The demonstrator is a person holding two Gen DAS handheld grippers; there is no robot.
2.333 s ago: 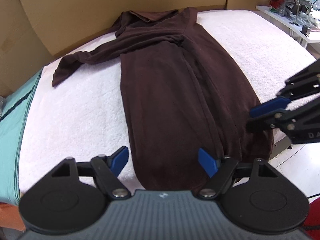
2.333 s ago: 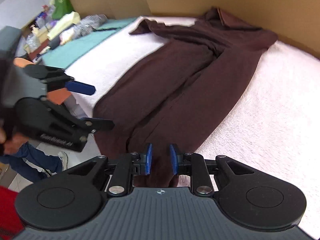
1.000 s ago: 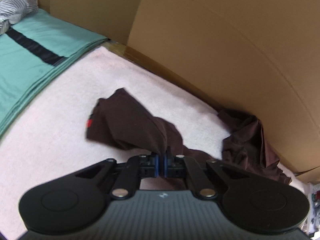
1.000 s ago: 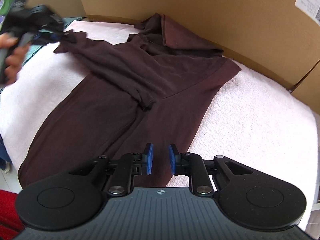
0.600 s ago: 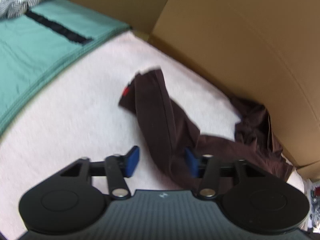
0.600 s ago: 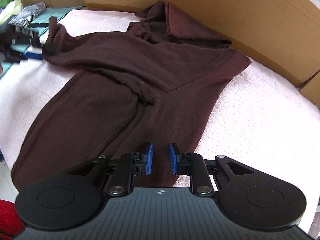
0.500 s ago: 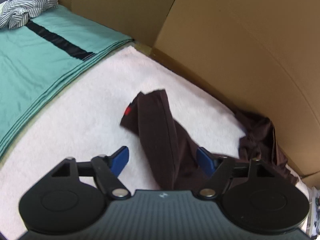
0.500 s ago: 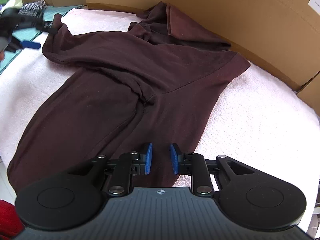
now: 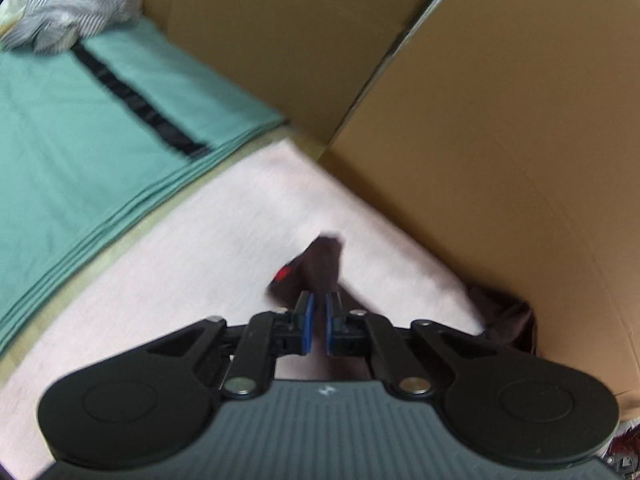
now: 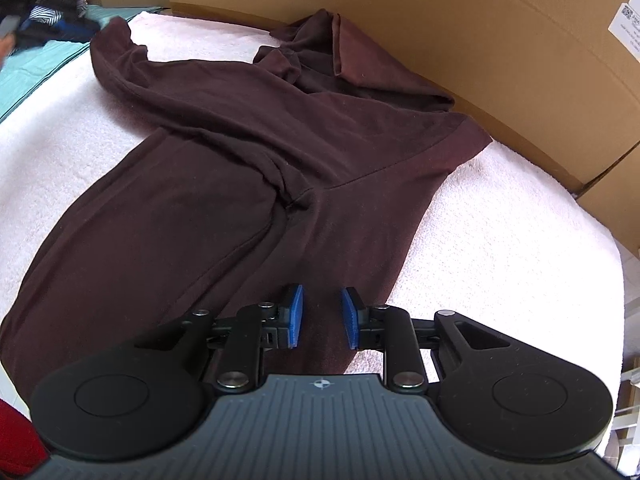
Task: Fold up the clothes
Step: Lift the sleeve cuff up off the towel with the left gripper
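Left gripper (image 9: pixel 316 322): reaching low over the pink towel (image 9: pixel 192 264) toward the cardboard wall (image 9: pixel 500 140), its pads pinching together on the sleeve cuff (image 9: pixel 320 268).
Right gripper (image 10: pixel 320 318): hovering above the lower body of the garment, its pads standing slightly apart and gripping nothing.
Brown shirt (image 10: pixel 240 168): lying spread on the towel, collar toward the cardboard.
Green cloth (image 9: pixel 80 128): lying beside the towel.

A dark brown long-sleeved garment (image 10: pixel 248 168) lies spread lengthwise, one sleeve (image 9: pixel 320 268) stretched sideways.

Left tongs (image 9: pixel 317 322) nearly closed at sleeve cuff (image 9: pixel 320 268).
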